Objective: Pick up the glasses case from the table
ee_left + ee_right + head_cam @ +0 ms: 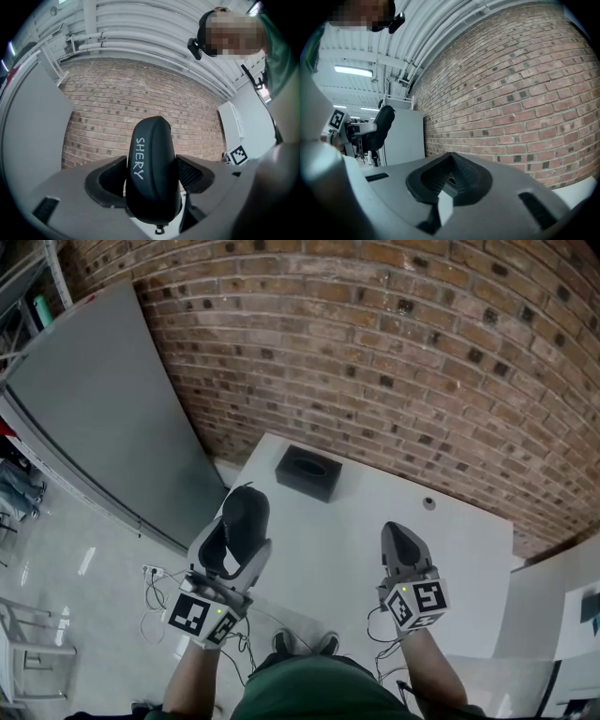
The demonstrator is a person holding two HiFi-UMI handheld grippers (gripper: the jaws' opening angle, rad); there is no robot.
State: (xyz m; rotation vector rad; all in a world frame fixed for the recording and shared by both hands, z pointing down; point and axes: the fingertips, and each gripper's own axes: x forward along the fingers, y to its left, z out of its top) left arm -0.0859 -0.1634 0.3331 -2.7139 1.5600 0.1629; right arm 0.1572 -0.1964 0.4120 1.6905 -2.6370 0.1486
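Over the edge of the white table (450,549), the black glasses case (152,168) stood upright in the air. The left gripper (234,547) clamped it across its middle. It seemed light, stiff and smooth, so it could slip. The right gripper (450,180) was closed and empty.

Pose: left gripper (234,545) held level, pointing forward. Its jaws stand wide and clamp a black rounded hard-shell glasses case (246,514) on both flanks, the case upright between them. Right gripper (401,538) level, alongside the left and well apart from it. Its jaws are closed together with nothing between. Left forearm (192,681) and right forearm (433,667) both reach forward.
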